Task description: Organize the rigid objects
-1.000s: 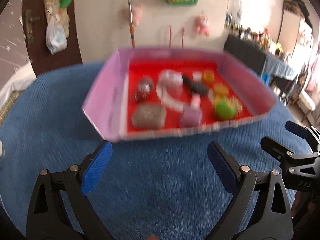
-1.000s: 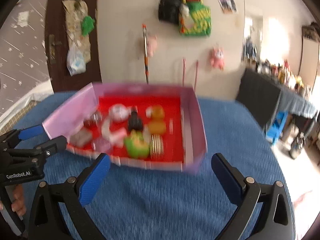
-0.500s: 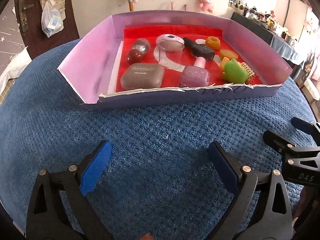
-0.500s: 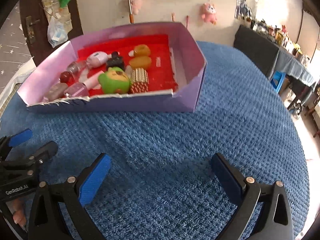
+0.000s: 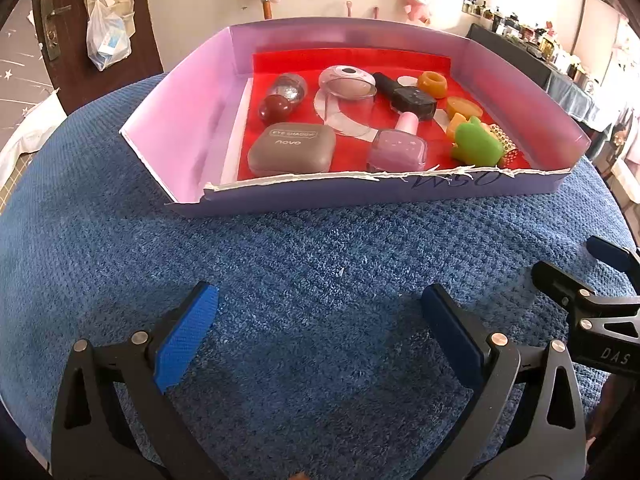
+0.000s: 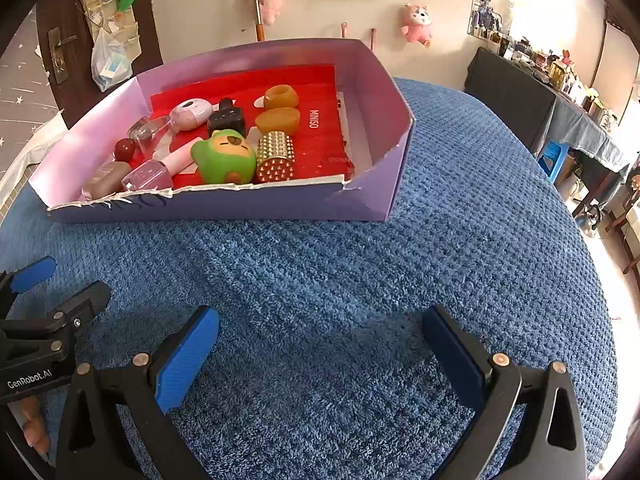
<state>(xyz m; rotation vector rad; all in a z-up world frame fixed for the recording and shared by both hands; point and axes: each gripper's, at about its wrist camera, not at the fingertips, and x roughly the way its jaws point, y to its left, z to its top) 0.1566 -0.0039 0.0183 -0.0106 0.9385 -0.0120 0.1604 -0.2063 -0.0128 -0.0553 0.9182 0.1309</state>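
A purple cardboard box [image 5: 180, 128] with a red lining sits on the blue cloth ahead of both grippers. It holds a grey eye-shadow case [image 5: 292, 148], a pink nail polish bottle [image 5: 396, 154], a green toy [image 5: 476, 146], a black bottle [image 5: 412, 100], a dark red ball [image 5: 275, 106], and orange pieces. The right wrist view adds a gold studded cylinder [image 6: 275, 156] beside the green toy [image 6: 224, 158]. My left gripper [image 5: 318, 300] is open over bare cloth, short of the box's torn front wall. My right gripper [image 6: 320, 320] is also open and empty, near the box's right corner [image 6: 384, 200].
The blue textured cloth [image 6: 460, 240] covers a round table and falls away at the right. A dark door [image 5: 60, 40] stands at the back left. A dark side table [image 6: 512, 92] with small items and a blue stool [image 6: 552, 156] stand to the right. Fingers [image 6: 34, 432] grip the left tool.
Both grippers sank and tipped downward toward the cloth. The box went from blurred to sharp and sits higher in both views. In the last half second little has shifted.
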